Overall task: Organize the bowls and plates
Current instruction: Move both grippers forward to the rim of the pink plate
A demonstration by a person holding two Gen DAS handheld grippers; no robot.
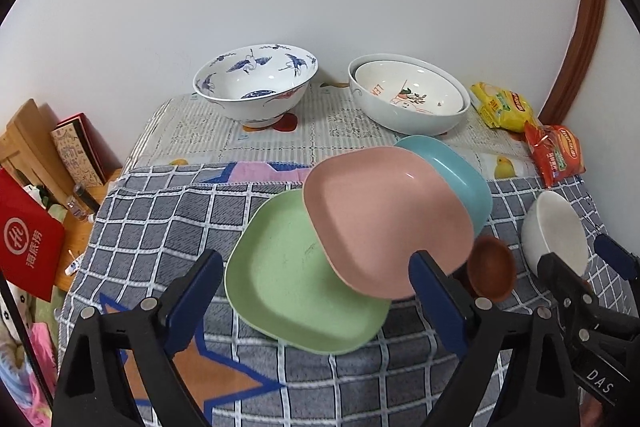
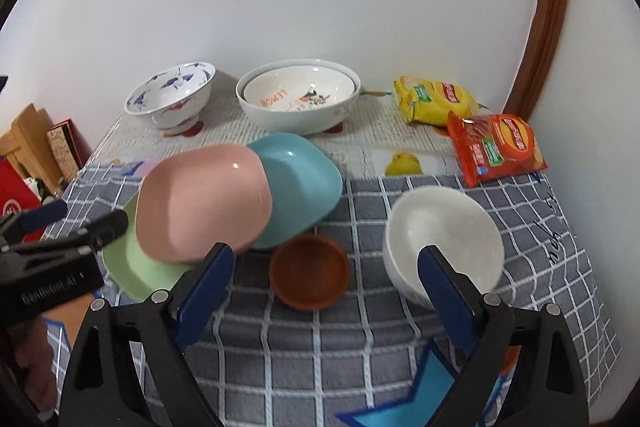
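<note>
Two grippers are showing, both with fingers spread apart and clamping nothing: left gripper [image 1: 316, 287] is hovering over the near edge of the green plate [image 1: 296, 283], right gripper [image 2: 326, 275] is hovering over the checked grey cloth [image 2: 312, 339] with the small brown bowl [image 2: 309, 270] sitting between its fingers and the plain white bowl [image 2: 442, 239] just behind its right fingertip [image 2: 434, 263]. Brown bowl is sitting upright on the cloth, just right of the plate pile and left of the white bowl. Three square plates are lying in a loose overlapping pile left of centre: green one is lying flat at the near left, pink plate [image 1: 384, 219] is resting tilted on top of it, blue plate [image 1: 452, 171] is sitting behind and right, partly under the pink one. White bowl is sitting near the right edge of the cloth, tipped toward the cameras. Further back, on the printed newspaper-pattern table cover [image 1: 328, 131], a red snack packet [image 2: 496, 147] and a yellow snack packet [image 2: 432, 99] are lying at the far right. Against the wall, two nested white bowls [image 2: 298, 99] with a LEMON print are standing at centre, and a blue-and-white crane bowl [image 1: 256, 83] is standing to their left.
</note>
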